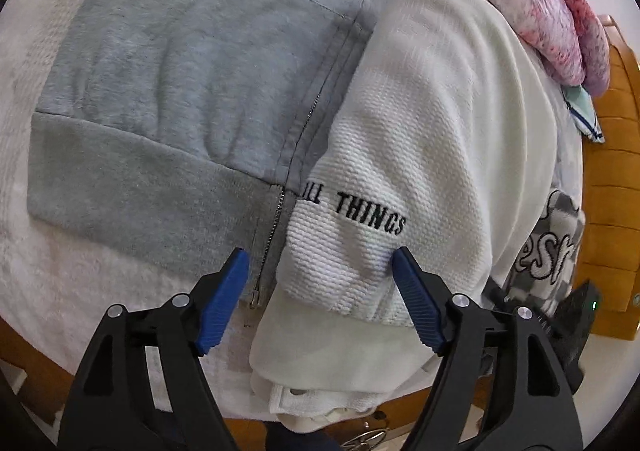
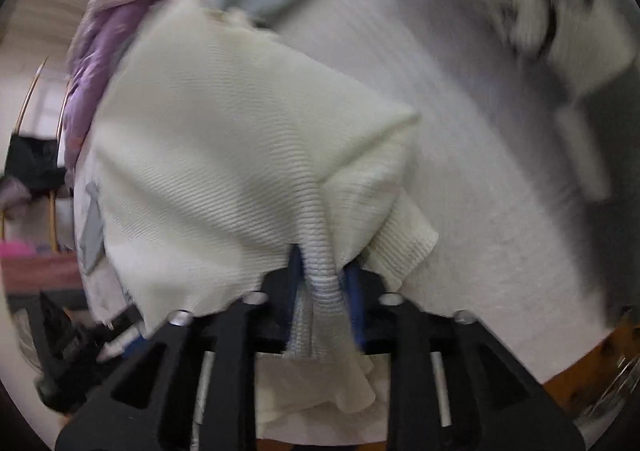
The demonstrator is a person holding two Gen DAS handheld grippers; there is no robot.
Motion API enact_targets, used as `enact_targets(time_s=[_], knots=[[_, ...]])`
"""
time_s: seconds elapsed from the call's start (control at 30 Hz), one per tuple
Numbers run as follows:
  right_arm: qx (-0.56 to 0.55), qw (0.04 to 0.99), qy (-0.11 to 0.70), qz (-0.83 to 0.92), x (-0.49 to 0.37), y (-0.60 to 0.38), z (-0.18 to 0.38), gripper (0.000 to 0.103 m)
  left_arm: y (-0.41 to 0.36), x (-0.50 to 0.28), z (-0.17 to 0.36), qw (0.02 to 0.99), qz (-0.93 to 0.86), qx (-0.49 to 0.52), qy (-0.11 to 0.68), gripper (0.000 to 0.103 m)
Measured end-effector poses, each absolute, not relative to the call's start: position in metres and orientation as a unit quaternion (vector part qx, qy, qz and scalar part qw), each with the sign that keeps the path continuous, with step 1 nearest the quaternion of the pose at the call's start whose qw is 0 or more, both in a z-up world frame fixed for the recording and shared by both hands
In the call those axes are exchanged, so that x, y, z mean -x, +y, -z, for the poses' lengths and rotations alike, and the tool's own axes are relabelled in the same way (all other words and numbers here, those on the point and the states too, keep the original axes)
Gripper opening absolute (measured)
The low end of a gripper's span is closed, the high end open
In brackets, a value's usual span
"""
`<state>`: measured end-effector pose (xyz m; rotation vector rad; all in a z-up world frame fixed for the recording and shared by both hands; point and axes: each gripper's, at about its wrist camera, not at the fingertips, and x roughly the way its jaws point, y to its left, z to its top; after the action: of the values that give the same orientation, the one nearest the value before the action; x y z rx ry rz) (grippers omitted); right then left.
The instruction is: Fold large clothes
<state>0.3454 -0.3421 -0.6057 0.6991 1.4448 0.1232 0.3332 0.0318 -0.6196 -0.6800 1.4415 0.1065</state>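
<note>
A white knitted garment (image 1: 440, 111) lies over the right half of a grey zip hoodie (image 1: 180, 91) that is spread flat. Its ribbed cuff (image 1: 344, 251), lettered "THINGS", points toward me. My left gripper (image 1: 320, 255) stands open astride that cuff. The right blue pad (image 1: 416, 303) is at the cuff's edge and the left pad (image 1: 224, 299) is apart from it, over the hoodie's hem. In the right wrist view, which is blurred, my right gripper (image 2: 324, 263) is shut on a bunched ribbed fold of the white garment (image 2: 240, 151), which hangs lifted from the jaws.
A pink and purple garment (image 1: 552, 19) lies at the far right, and a grey-white lettered garment (image 1: 556, 243) sits beside the white one. A white fuzzy cover (image 1: 60, 251) lies under the clothes. An orange wooden surface (image 1: 616, 171) borders the right edge.
</note>
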Motion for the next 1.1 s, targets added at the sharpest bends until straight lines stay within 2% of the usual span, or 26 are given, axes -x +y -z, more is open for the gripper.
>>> enact_targets(time_s=[0.07,0.23,0.37,0.63,0.7,0.77,0.87,0.9,0.97,1.0,1.07,1.1], knots=[[-0.302,0.694,0.651,-0.056,-0.348,-0.344,0.598,0.035,0.027,-0.338,0.624,0.695,-0.05,0.295,0.654,0.075],[-0.283,0.697,0.657,-0.05,-0.334,-0.353,0.581,0.054,0.026,-0.343,0.626,0.689,-0.045,0.309,0.654,0.076],[-0.314,0.677,0.664,-0.048,-0.314,-0.363,0.583,0.054,0.035,-0.323,0.625,0.675,-0.029,0.374,0.635,0.077],[-0.4,0.622,0.672,-0.045,-0.292,-0.346,0.602,0.054,0.017,-0.306,0.651,0.657,0.0,0.362,0.662,0.077],[-0.427,0.609,0.667,-0.038,-0.288,-0.35,0.607,0.054,0.014,-0.308,0.657,0.653,-0.002,0.375,0.658,0.079],[-0.462,0.597,0.656,-0.027,-0.281,-0.354,0.613,0.058,0.009,-0.31,0.663,0.645,0.0,0.39,0.657,0.085],[-0.499,0.585,0.639,-0.012,-0.268,-0.361,0.616,0.064,0.005,-0.308,0.677,0.633,0.004,0.406,0.659,0.087],[-0.509,0.58,0.635,-0.011,-0.265,-0.362,0.618,0.066,0.007,-0.306,0.676,0.633,0.004,0.405,0.66,0.086],[-0.532,0.568,0.628,-0.003,-0.256,-0.365,0.621,0.07,0.003,-0.307,0.67,0.635,0.016,0.394,0.664,0.07],[-0.541,0.565,0.623,-0.003,-0.252,-0.367,0.622,0.07,0.003,-0.308,0.666,0.638,0.018,0.385,0.667,0.065],[-0.562,0.56,0.61,-0.001,-0.243,-0.367,0.622,0.072,0.0,-0.308,0.661,0.638,0.022,0.382,0.668,0.045],[-0.572,0.555,0.604,0.005,-0.238,-0.368,0.623,0.072,0.0,-0.306,0.659,0.634,0.022,0.389,0.668,0.039]])
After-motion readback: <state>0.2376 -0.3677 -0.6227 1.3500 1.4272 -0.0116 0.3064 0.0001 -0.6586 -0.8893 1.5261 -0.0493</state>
